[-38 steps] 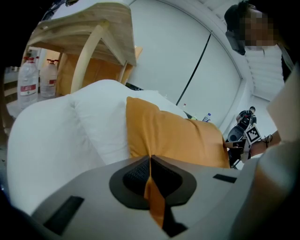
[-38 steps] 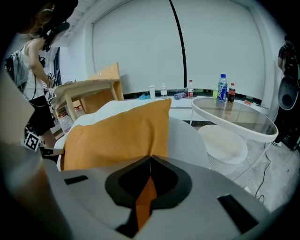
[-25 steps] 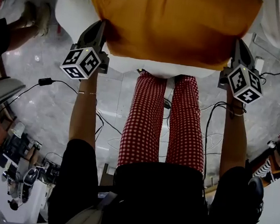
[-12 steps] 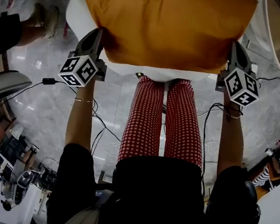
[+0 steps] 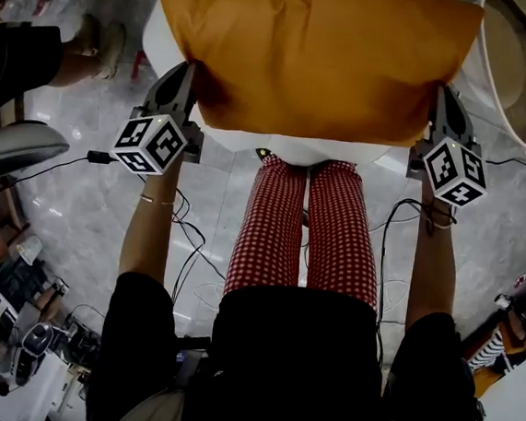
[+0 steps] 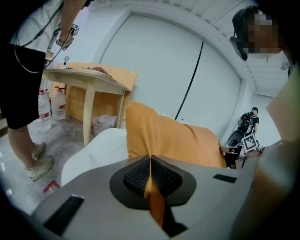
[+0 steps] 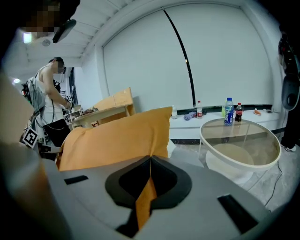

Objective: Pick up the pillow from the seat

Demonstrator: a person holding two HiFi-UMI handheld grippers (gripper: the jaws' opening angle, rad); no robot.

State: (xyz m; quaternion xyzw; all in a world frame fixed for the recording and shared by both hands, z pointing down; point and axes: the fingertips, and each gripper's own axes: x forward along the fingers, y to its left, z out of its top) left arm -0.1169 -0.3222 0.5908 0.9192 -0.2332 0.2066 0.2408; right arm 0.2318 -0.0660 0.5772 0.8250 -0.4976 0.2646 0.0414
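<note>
A large orange pillow (image 5: pixel 315 53) hangs above the white seat (image 5: pixel 292 147), stretched between both grippers. My left gripper (image 5: pixel 185 75) is shut on the pillow's near-left corner; in the left gripper view a fold of orange fabric is pinched between the dark pads (image 6: pixel 133 177), and the pillow (image 6: pixel 173 140) spreads beyond. My right gripper (image 5: pixel 440 94) is shut on the near-right corner. The right gripper view shows the same pinch of fabric in the pads (image 7: pixel 164 180), with the pillow (image 7: pixel 117 136) stretching left.
A round glass table (image 7: pixel 241 140) with bottles behind it stands to the right. A wooden table (image 6: pixel 89 79) and a standing person (image 6: pixel 28 70) are at the left. Cables (image 5: pixel 186 244) trail over the marble floor by my legs.
The pillow and both grippers have shifted slightly in the head view, the pillow sitting a little higher off the seat. Both grips stay closed.
</note>
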